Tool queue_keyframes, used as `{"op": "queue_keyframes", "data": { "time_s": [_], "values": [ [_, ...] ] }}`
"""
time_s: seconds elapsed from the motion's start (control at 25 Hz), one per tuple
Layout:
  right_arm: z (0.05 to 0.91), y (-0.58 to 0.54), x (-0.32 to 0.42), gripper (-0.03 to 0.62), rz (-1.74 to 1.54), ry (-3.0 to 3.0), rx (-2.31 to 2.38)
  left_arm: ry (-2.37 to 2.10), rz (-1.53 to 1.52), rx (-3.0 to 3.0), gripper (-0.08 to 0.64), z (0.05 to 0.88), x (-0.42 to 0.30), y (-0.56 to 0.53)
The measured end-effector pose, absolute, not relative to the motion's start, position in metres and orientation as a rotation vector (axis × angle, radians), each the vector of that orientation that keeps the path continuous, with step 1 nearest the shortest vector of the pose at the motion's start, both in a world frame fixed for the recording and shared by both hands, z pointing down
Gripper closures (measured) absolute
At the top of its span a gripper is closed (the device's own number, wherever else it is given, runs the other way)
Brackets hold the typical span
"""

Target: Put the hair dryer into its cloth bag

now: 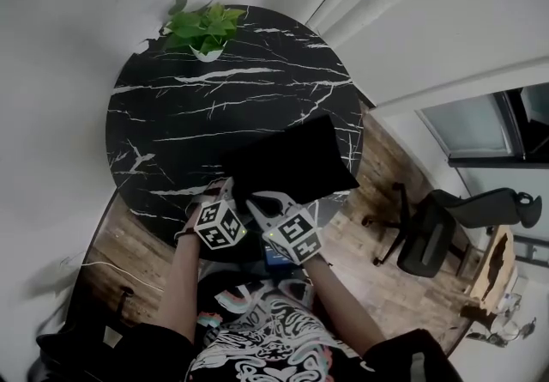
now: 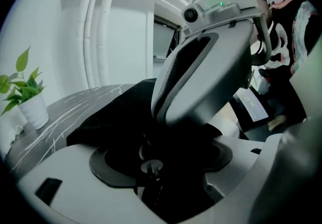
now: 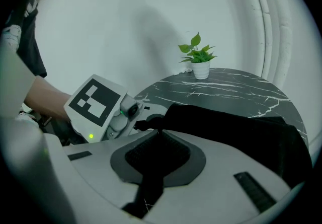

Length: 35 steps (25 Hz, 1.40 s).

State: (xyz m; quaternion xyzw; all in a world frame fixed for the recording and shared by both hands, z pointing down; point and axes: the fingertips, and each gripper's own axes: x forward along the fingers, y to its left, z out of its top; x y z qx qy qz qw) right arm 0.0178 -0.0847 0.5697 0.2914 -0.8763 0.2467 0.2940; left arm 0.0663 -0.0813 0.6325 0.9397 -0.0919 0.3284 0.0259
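While right gripper (image 1: 264, 200) is pinching black cloth bag (image 1: 292, 157) edge on marble desk (image 1: 171, 114), left gripper (image 1: 225, 190) is hovering released just beside.

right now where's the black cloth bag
Head view: the black cloth bag lies at the near right edge of the marble table, opposite the potted plant on the far rim.

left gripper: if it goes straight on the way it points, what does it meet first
Most likely the black cloth bag, right ahead of the open left gripper. The right gripper crosses just above that line; depth is unclear.
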Motion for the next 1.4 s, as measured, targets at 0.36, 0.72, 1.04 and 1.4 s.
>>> {"op": "queue_keyframes", "data": {
  "time_s": [0.36,0.72,1.04,1.4],
  "values": [
    [0.541,-0.070,0.026,0.565,0.718,-2.392,0.891,-0.629,0.737,2.720,0.222,0.612,-0.014,-0.066],
    [0.486,-0.057,0.095,0.571,0.548,-2.386,1.291,-1.055,0.158,2.610,0.546,0.501,-0.045,-0.076],
    [0.445,-0.024,0.121,0.572,0.356,-2.428,1.412,-1.266,0.292,2.693,0.546,0.445,-0.025,-0.043],
    [0.412,0.029,0.168,0.572,0.285,-2.534,1.544,-1.420,0.250,2.565,0.546,0.425,0.001,0.021]
  ]
}}
